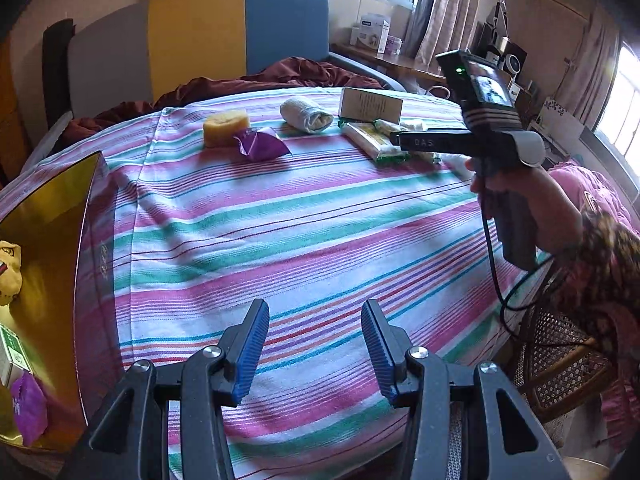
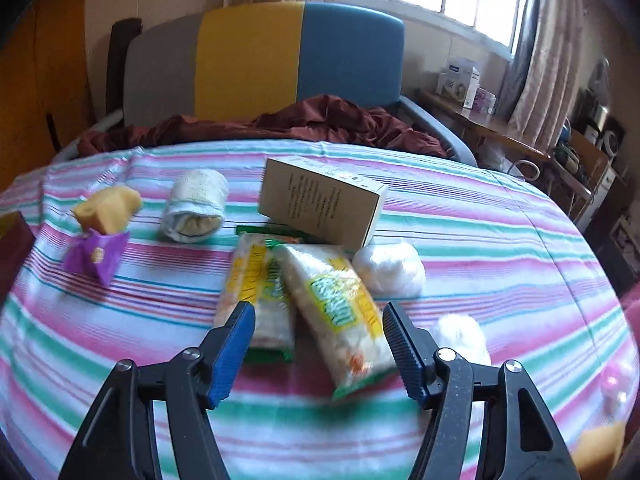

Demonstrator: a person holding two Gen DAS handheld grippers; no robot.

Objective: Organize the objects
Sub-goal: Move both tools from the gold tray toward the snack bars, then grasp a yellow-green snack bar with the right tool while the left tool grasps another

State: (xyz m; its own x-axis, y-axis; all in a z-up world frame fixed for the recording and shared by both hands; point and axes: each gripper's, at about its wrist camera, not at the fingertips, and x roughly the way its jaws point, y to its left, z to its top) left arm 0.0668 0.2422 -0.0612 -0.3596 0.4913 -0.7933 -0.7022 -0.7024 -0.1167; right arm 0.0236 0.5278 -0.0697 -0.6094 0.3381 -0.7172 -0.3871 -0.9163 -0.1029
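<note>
Right wrist view, crinkly snack packets (image 2: 336, 312), rectangular carton (image 2: 320, 208), striped cloth (image 2: 500, 240)

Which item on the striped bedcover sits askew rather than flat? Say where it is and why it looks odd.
The cardboard box toward the far side is tilted: its near edge is propped on the green end of a snack packet instead of lying flat on the striped bedcover. The two packets also overlap untidily.
</note>
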